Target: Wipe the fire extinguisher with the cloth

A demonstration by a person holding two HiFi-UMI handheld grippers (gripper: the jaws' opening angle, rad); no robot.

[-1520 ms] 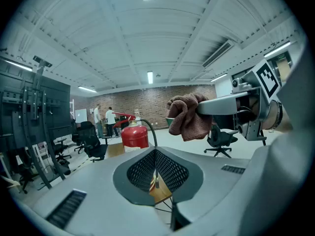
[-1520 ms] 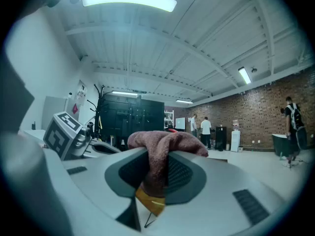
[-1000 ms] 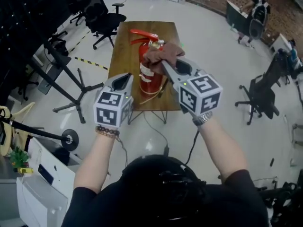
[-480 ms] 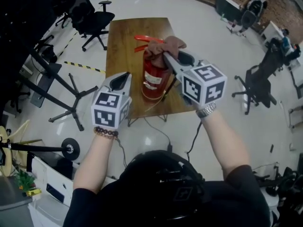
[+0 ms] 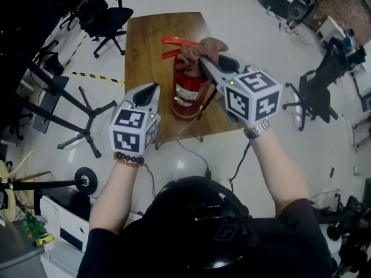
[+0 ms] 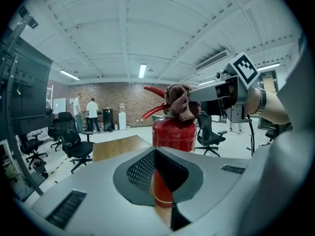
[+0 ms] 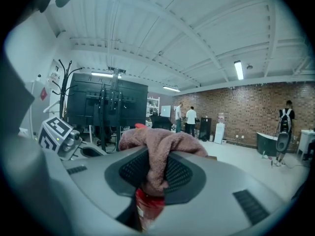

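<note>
**Fire extinguisher** (image 5: 186, 91): a red cylinder with a white label on its body and red lever handles at the top, standing upright just ahead of both grippers. **Cloth** (image 5: 200, 50): brownish-pink terry, bunched over the valve head and clamped between the jaws of the right gripper (image 5: 204, 63). **Left gripper** (image 5: 152, 87): jaws together with nothing between them, beside the cylinder and apart from it. **Setting:** wooden table (image 5: 142, 45) under the extinguisher, pale glossy floor (image 5: 249, 28), black office chairs (image 5: 110, 17) beyond the left gripper, brick wall (image 6: 123, 90) far ahead
</note>
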